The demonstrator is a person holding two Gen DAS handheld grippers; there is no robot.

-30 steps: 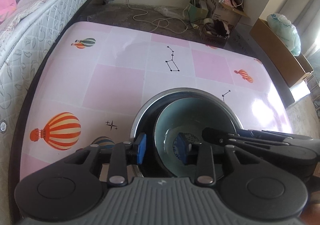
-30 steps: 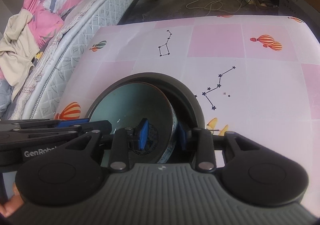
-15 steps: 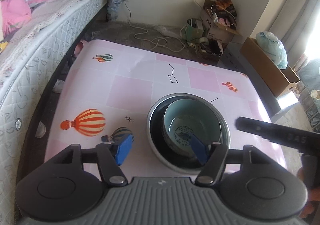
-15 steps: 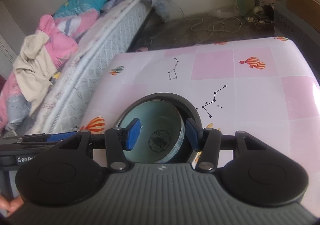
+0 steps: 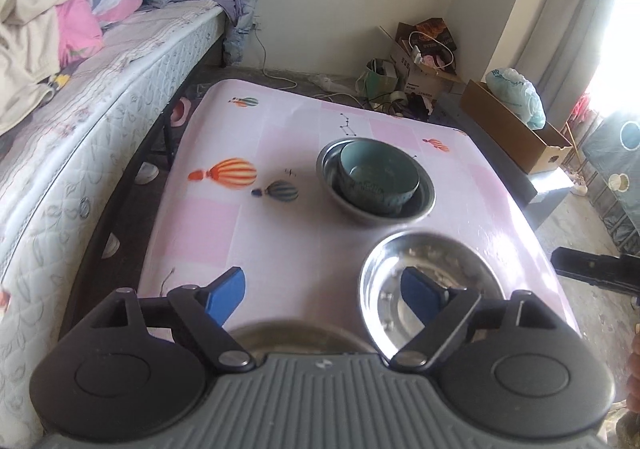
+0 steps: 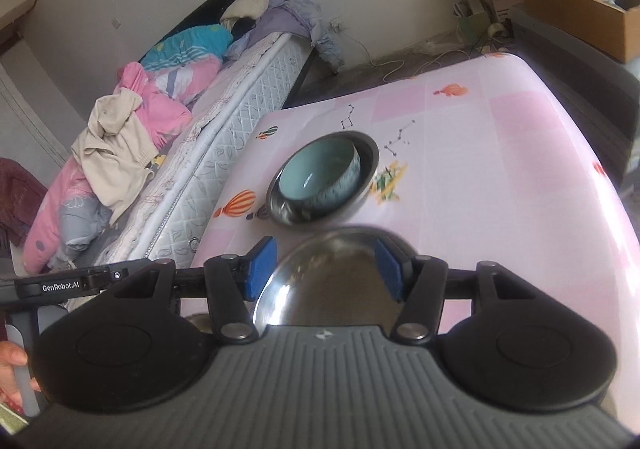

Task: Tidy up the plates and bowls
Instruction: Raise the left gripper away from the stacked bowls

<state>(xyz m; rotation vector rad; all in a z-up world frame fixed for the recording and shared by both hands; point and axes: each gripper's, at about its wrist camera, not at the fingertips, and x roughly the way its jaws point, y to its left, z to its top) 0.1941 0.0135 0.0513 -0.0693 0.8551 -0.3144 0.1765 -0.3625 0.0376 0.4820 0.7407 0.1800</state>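
Note:
A teal ceramic bowl (image 5: 376, 179) (image 6: 316, 173) sits nested in a dark steel bowl (image 5: 426, 201) (image 6: 366, 165) at the middle of the pink table (image 5: 224, 233) (image 6: 500, 169). Nearer to me lies an empty shiny steel bowl (image 5: 440, 261) (image 6: 328, 281). My left gripper (image 5: 324, 295) hovers over the table's near part, jaws opening, nothing between them. My right gripper (image 6: 325, 271) hangs above the shiny bowl, which shows in the gap below its opening jaws; the pads do not press on it. Another dish's rim (image 5: 288, 333) peeks out under the left gripper, mostly hidden.
A bed (image 5: 80, 109) (image 6: 224, 129) piled with clothes runs along the table's left side. Cardboard boxes (image 5: 516, 137) (image 6: 580, 17), bags and cables lie on the floor beyond the far edge. A hand (image 6: 10, 365) holds the left gripper's handle.
Both grippers have let go of the teal bowl, opened, and pulled back and up from the nested bowls. The shiny steel bowl near the front edge has come into view.

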